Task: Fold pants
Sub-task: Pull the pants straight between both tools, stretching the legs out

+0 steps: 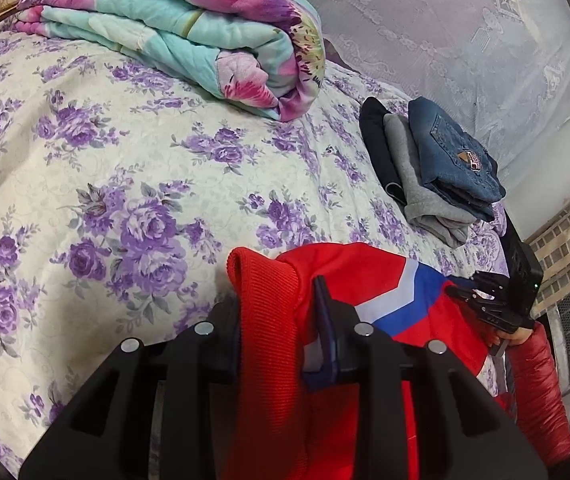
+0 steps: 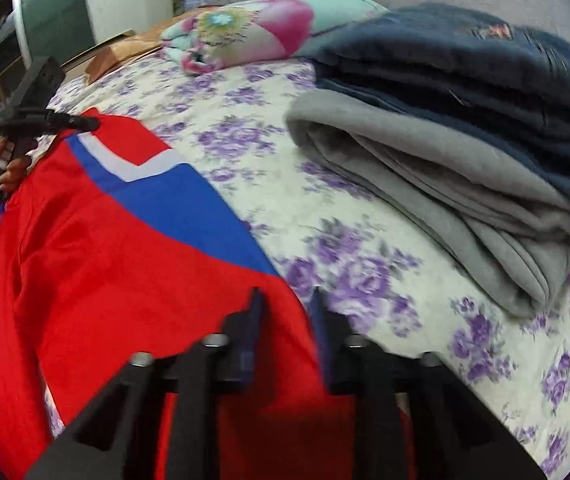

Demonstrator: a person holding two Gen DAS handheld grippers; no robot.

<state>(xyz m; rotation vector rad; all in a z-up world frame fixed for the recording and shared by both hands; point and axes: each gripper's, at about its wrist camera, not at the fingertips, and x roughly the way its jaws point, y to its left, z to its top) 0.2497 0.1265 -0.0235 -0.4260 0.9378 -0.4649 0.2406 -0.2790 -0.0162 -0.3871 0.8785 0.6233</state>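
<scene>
The red pants (image 1: 337, 280) with a blue and white stripe lie on the floral bed sheet (image 1: 105, 184). My left gripper (image 1: 281, 312) is shut on the ribbed red cuff or waistband edge, with cloth bunched between the fingers. My right gripper (image 2: 285, 312) is shut on the other edge of the red pants (image 2: 125, 248), which stretch between the two grippers. The right gripper shows at the right of the left wrist view (image 1: 485, 300); the left gripper shows at the upper left of the right wrist view (image 2: 65, 122).
A stack of folded clothes, blue jeans (image 1: 453, 156) on grey pants (image 1: 413, 172) on a dark garment, lies at the bed's right side, close to the right gripper (image 2: 445, 160). A folded floral quilt (image 1: 189, 28) lies at the back. A lace curtain hangs behind.
</scene>
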